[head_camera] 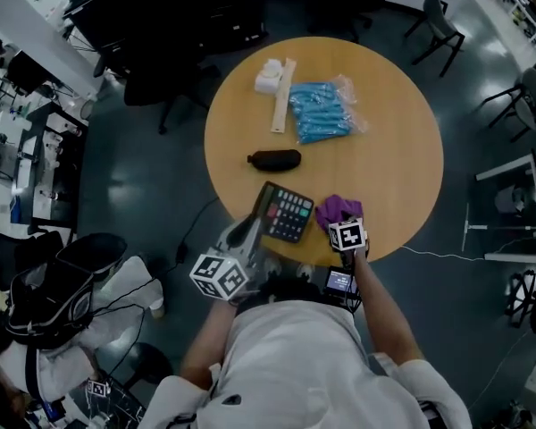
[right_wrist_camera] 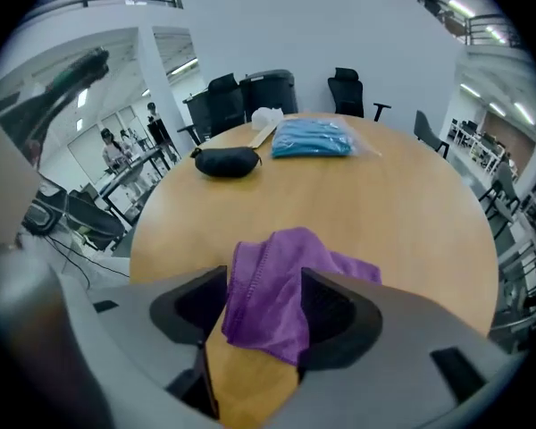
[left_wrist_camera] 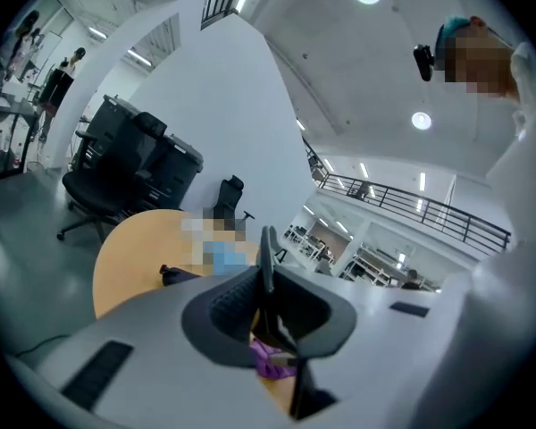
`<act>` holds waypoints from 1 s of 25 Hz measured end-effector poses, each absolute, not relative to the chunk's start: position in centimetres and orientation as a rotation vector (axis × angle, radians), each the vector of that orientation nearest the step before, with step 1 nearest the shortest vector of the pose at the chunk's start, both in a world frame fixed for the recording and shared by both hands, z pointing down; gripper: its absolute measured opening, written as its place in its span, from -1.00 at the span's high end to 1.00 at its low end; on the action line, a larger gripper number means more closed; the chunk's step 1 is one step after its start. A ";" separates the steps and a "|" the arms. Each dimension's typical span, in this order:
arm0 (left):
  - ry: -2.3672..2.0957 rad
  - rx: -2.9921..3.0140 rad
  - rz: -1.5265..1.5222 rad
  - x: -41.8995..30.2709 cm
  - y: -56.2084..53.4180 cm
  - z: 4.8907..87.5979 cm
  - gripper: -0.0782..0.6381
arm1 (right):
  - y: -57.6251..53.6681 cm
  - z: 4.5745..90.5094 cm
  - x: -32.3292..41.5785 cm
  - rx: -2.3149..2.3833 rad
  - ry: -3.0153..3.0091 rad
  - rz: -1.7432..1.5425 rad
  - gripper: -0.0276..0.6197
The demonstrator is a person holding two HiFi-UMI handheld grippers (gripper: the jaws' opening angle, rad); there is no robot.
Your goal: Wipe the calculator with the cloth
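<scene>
A dark calculator (head_camera: pixel 286 213) with coloured keys is tilted up over the near edge of the round wooden table (head_camera: pixel 389 150). My left gripper (head_camera: pixel 250 232) is shut on its near left edge. In the left gripper view the calculator (left_wrist_camera: pixel 267 248) shows edge-on between the pads of that gripper (left_wrist_camera: pixel 270 309). To its right a crumpled purple cloth (head_camera: pixel 336 208) lies on the table. My right gripper (head_camera: pixel 344 223) points down over it. In the right gripper view the cloth (right_wrist_camera: pixel 277 262) lies between the spread jaws of that gripper (right_wrist_camera: pixel 262 315), which stands open.
Further back on the table lie a black pouch (head_camera: pixel 274 160), a clear bag of blue items (head_camera: pixel 322 111), a pale flat strip (head_camera: pixel 282 107) and a white roll (head_camera: pixel 269 76). Office chairs (head_camera: pixel 438 25) stand round the table on the dark floor.
</scene>
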State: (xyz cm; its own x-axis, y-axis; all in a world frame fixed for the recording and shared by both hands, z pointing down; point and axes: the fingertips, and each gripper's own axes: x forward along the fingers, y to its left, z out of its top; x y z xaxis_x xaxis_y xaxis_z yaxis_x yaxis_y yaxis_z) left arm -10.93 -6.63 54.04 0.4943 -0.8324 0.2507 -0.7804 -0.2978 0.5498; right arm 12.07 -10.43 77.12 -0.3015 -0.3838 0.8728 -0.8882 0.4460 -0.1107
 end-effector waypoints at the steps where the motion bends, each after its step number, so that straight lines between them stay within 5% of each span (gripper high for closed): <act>1: -1.328 2.113 -0.102 -11.0 -6.6 54.0 0.64 | -10.4 78.0 11.7 1.063 -1.850 0.767 0.11; 6: -1.361 2.100 -0.109 -11.3 -6.4 53.0 0.64 | -9.8 81.0 10.8 0.995 -1.754 0.733 0.13; 7: -1.361 2.096 -0.124 -11.4 -6.4 52.8 0.64 | -10.1 81.0 11.0 1.012 -1.746 0.727 0.17; 9: -1.358 2.086 -0.147 -11.3 -6.3 52.4 0.64 | -10.6 81.1 11.8 1.043 -1.743 0.722 0.58; 14: -1.336 2.077 -0.174 -10.8 -6.1 51.9 0.64 | -10.5 79.4 12.9 1.080 -1.782 0.794 0.66; 19: -1.264 2.046 -0.203 -10.4 -5.3 51.8 0.64 | -10.2 72.0 14.0 1.242 -1.995 0.839 0.67; 25: -1.168 2.135 -0.042 -9.0 -5.3 51.0 0.64 | -9.2 54.2 13.4 1.337 -2.357 0.460 0.68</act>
